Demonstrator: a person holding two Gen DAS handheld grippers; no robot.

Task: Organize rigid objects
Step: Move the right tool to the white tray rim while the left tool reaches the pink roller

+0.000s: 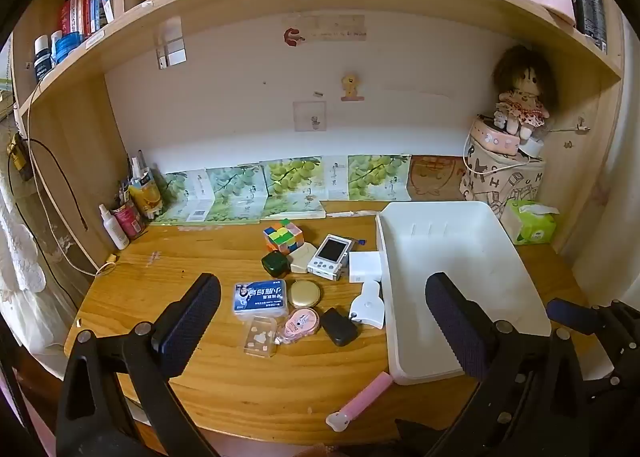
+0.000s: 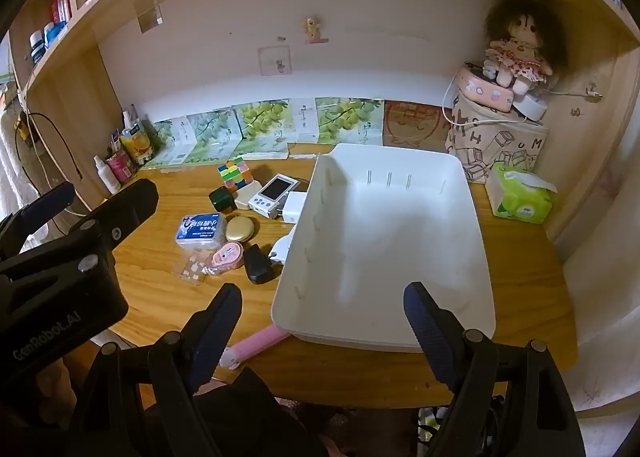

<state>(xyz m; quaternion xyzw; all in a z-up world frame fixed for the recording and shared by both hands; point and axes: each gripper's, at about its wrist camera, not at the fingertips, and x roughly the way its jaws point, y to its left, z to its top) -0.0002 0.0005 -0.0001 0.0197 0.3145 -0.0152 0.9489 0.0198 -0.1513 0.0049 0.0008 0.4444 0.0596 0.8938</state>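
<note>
A cluster of small rigid objects lies mid-desk: a colourful cube (image 1: 282, 239), a dark green box (image 1: 275, 265), a white handheld device (image 1: 330, 257), a white charger (image 1: 365, 266), a blue-labelled box (image 1: 261, 297), a gold compact (image 1: 304, 293), a pink tape dispenser (image 1: 299, 324), a black case (image 1: 338, 326) and a clear case (image 1: 261, 336). An empty white tray (image 1: 532, 297) stands to their right, also in the right wrist view (image 2: 478, 217). A pink stick (image 1: 362, 403) lies at the desk's front edge. My left gripper (image 1: 324, 321) is open above the cluster's near side. My right gripper (image 2: 322, 321) is open over the tray's near rim.
Bottles and tubes (image 1: 128, 213) stand at the back left. A printed bag (image 1: 500, 181) with a pink tin and doll (image 1: 520, 105) on top and a green tissue pack (image 1: 534, 223) sit at the back right. Leaflets (image 1: 280, 185) lean on the back wall. A shelf hangs overhead.
</note>
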